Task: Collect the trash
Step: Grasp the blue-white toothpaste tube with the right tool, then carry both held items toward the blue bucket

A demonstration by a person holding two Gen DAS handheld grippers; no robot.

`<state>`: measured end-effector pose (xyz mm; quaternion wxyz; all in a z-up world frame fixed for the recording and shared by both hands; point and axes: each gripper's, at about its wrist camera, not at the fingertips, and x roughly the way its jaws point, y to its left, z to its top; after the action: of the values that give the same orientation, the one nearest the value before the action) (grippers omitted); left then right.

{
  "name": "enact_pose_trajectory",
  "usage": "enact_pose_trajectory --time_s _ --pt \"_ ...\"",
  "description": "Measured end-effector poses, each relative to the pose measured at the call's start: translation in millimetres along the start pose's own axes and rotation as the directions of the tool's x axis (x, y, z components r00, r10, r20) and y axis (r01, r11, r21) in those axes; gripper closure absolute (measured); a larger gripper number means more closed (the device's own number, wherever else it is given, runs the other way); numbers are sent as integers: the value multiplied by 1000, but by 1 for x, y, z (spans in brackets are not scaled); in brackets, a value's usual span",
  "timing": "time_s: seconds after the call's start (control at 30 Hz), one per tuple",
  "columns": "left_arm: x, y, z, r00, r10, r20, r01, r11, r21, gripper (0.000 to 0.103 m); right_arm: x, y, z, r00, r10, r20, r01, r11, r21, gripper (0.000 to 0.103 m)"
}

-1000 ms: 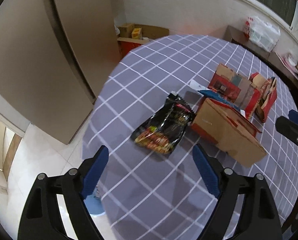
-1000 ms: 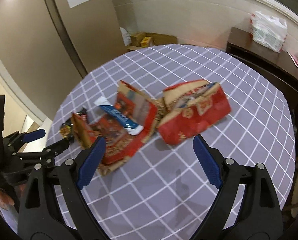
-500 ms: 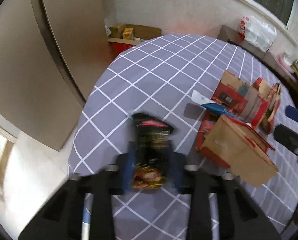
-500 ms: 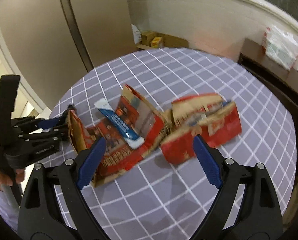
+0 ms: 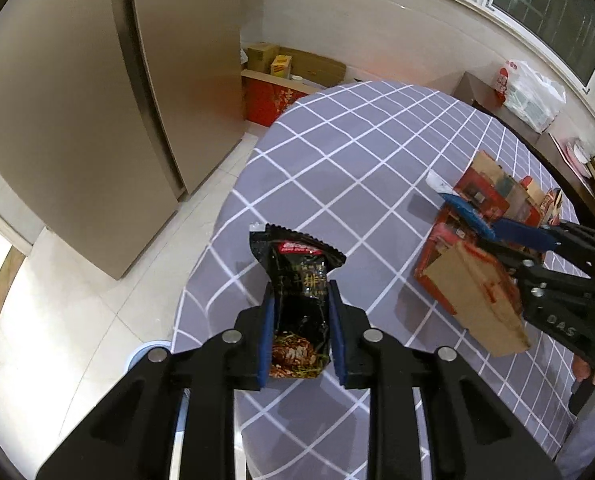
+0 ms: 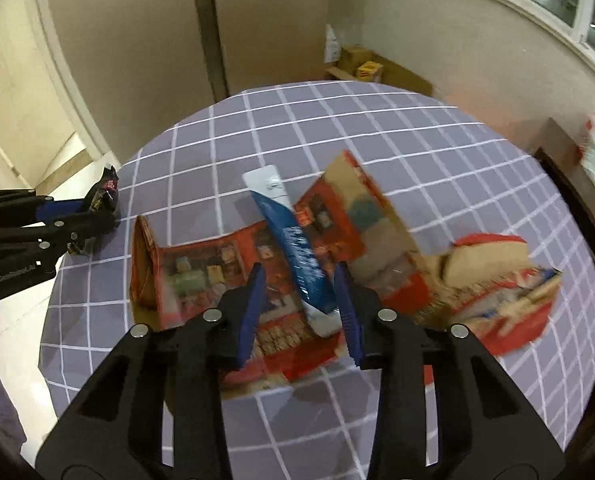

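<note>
The left tool (image 5: 300,334) is being kept clamped on a crinkled black plastic snack packet with red and gold print (image 5: 297,292), its blue pads pressed against both sides of the packet. The packet is being held upright above the near edge of the surface, its serrated top flaring above the fingers. Further right, a flattened red and brown cardboard box (image 6: 233,276) is lying open on the surface, and a blue and white tube-shaped wrapper (image 6: 297,248) is resting across it. The right tool (image 6: 302,304) is being held around the lower end of this wrapper, its blue fingers narrowed but with a gap showing on the left side; whether the wrapper is gripped cannot be told. A second red carton (image 6: 493,280) is lying just beside the box, blurred. The round surface is covered by a grey cloth with a white grid (image 5: 369,152). Beige wall panels (image 5: 69,112), pale floor tiles (image 5: 73,320), stacked cardboard boxes (image 5: 289,68) and a window (image 5: 537,4) are being shown around it.
</note>
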<state>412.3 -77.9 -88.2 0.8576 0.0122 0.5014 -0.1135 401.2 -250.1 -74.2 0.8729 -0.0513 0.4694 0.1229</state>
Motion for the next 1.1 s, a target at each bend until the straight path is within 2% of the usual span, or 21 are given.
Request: enact_pose_trajectory --time_s 0.1,0.13,0.23,0.73,0.9,1.1 --pt "-2 6 -4 1000 1 0 -1 1000 -11 80 9 -4 3 1000 4 -10 -4 1000 26 78" --pt "-2 8 -5 1000 2 -1 -2 1000 -14 80 9 -6 4 1000 4 -17 -3 999 40 87" --pt "-5 11 -8 1000 7 0 -7 1000 -24 80 7 -13 4 999 32 -36 -28 996 86 89" --pt "-38 21 -18 998 39 52 -37 999 -23 79 -36 5 1 999 -20 28 17 994 111 90" --pt "-52 35 -25 996 53 73 -50 998 -44 79 -45 23 11 998 -18 55 13 996 85 90" --pt "-74 65 -36 991 91 94 -83 992 -93 79 -53 56 22 997 21 76 -24 999 38 90"
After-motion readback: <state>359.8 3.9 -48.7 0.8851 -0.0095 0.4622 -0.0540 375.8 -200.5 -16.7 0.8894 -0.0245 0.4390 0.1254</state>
